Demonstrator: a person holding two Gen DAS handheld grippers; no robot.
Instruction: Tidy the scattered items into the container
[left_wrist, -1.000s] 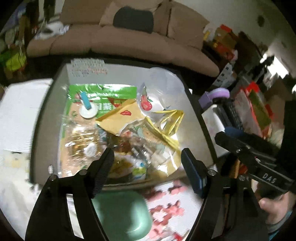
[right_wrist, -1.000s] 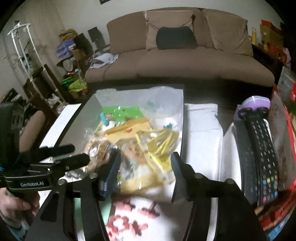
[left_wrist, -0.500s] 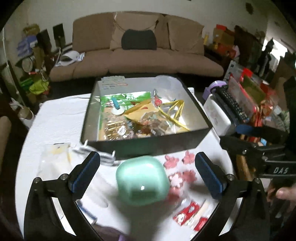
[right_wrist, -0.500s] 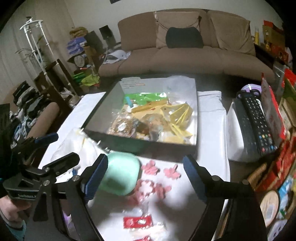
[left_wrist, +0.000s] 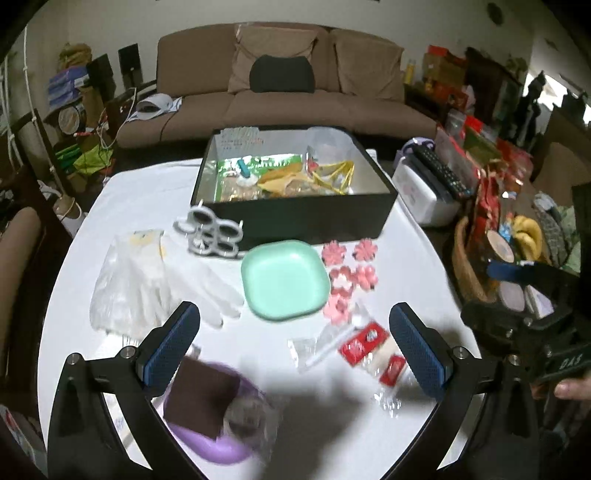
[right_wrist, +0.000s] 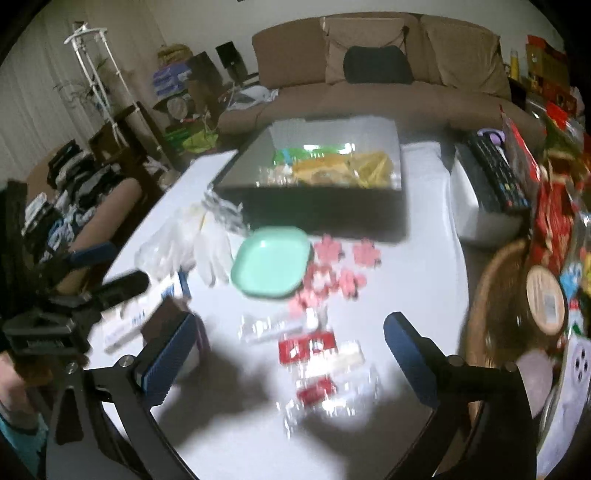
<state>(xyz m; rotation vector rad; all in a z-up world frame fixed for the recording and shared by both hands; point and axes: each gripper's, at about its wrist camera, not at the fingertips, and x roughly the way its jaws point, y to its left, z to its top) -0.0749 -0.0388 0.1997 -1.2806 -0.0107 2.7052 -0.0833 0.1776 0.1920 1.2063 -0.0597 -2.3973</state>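
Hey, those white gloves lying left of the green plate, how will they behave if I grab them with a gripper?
The white gloves look thin and lie flat with fingers splayed, so they will likely droop and dangle. They overlap a clear plastic bag, which might drag along. They are probably very light, so pinching one finger may lift only one glove.

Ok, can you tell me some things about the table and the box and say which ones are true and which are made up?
1. The green plate is inside the black box. False: it lies on the white table, in front of the box.
2. The left gripper is open and holds nothing. True.
3. The pink flower pieces lie on the table beside the plate. True.
4. The black box is empty. False: snack packets are in it.
5. The right gripper is shut on the white gloves. False: it is open and holds nothing.
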